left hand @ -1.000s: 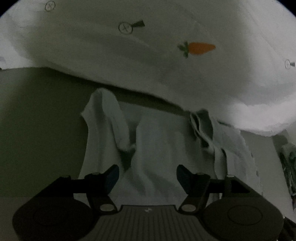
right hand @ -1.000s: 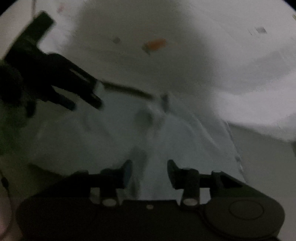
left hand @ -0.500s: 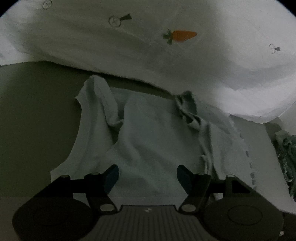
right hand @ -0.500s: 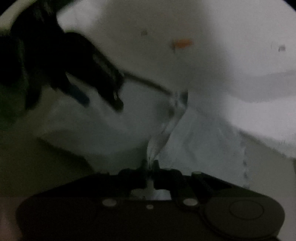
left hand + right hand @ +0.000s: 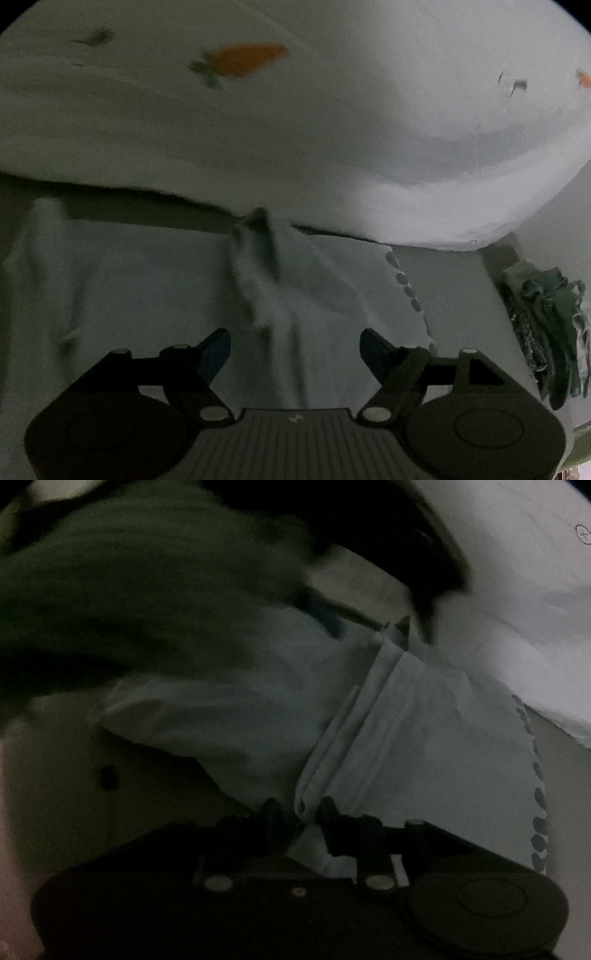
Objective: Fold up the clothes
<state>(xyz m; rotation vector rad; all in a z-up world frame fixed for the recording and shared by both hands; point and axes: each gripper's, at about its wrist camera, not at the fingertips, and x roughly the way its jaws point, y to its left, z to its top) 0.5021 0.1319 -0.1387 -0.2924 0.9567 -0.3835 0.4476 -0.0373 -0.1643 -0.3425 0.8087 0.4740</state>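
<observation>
A pale blue sleeveless garment lies spread on the flat surface, with a raised fold running down its middle and a dotted hem on the right. My left gripper is open just above the garment, its blue-padded fingers either side of the fold. My right gripper is shut on a bunched ridge of the garment, which it holds up as a taut strip. The left gripper shows blurred and dark at the top of the right wrist view.
A white quilt with carrot prints rises behind the garment and overhangs it. A dark green fringed cloth lies at the right. A dark green sleeve fills the upper left of the right wrist view.
My right gripper stayed shut on the garment fold and pulled it up and toward me. My left gripper stayed open and moved forward and right, closer to the quilt and the middle fold.
</observation>
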